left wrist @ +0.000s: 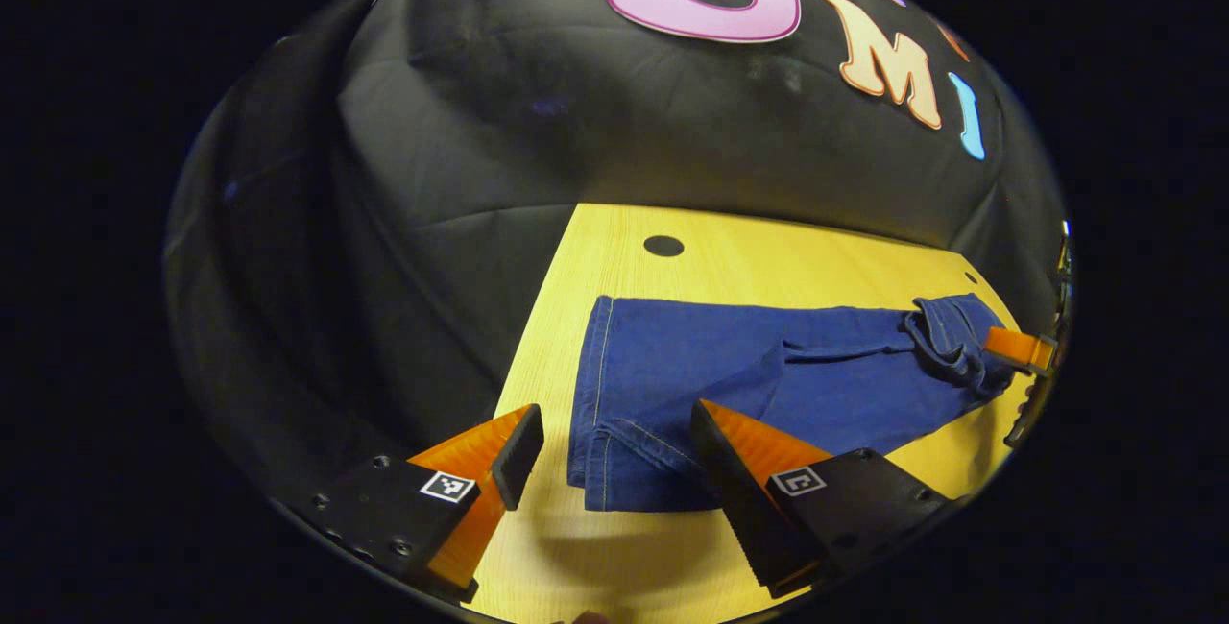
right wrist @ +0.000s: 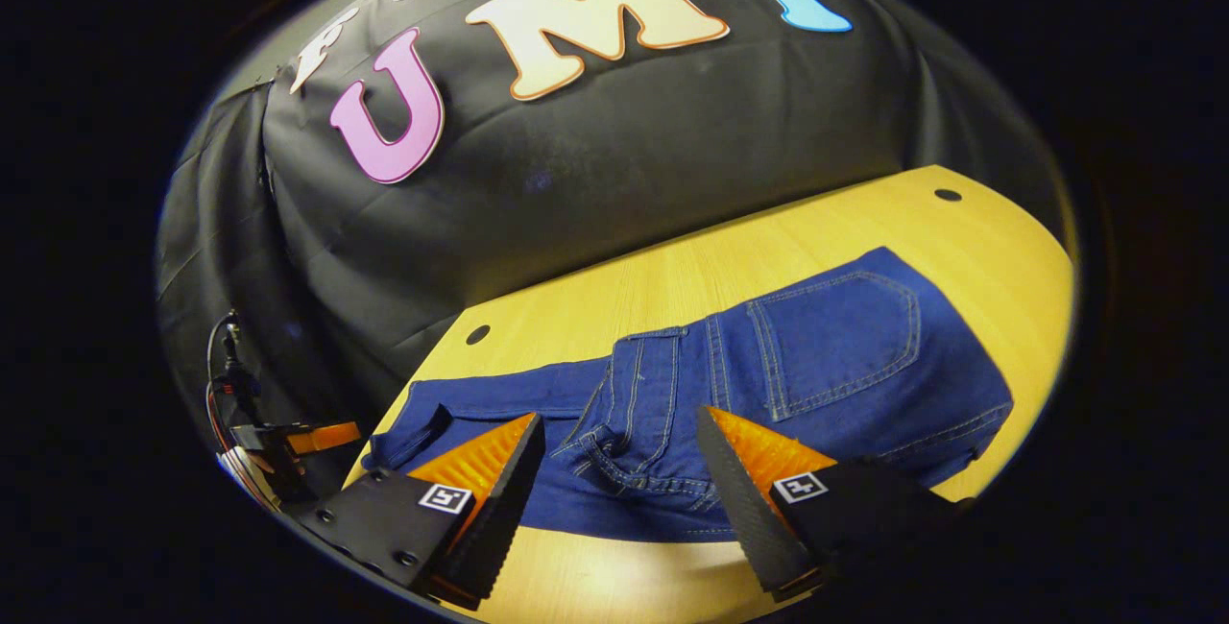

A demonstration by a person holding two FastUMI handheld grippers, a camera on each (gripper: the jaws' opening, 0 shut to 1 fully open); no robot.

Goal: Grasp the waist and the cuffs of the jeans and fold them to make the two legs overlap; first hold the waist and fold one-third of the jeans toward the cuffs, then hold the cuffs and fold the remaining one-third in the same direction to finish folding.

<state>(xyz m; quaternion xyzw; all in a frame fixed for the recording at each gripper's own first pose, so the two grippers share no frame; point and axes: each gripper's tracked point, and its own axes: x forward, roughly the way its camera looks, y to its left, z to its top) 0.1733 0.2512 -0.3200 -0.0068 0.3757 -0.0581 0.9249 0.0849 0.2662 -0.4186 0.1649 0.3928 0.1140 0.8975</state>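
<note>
Item: jeans (left wrist: 768,384), blue denim, laid flat on yellow wood bench (left wrist: 768,250), legs overlapped.

L gripper view: left gripper (left wrist: 614,456), jaws held wide apart, nothing gripped; cuffs (left wrist: 614,470) seen between them at 12 o'clock. Right gripper (left wrist: 1023,348) noted at 3 o'clock by the waist.

R gripper view: right gripper (right wrist: 619,461), jaws spread, empty; waist (right wrist: 634,451) between them, back pocket (right wrist: 835,336) at 2 o'clock.

The jeans (left wrist: 768,384) lie across the table (left wrist: 730,250); I hold my left gripper (left wrist: 614,456) at the cuffs (left wrist: 600,432), my right gripper (right wrist: 619,470) near the waist (right wrist: 624,432).
</note>
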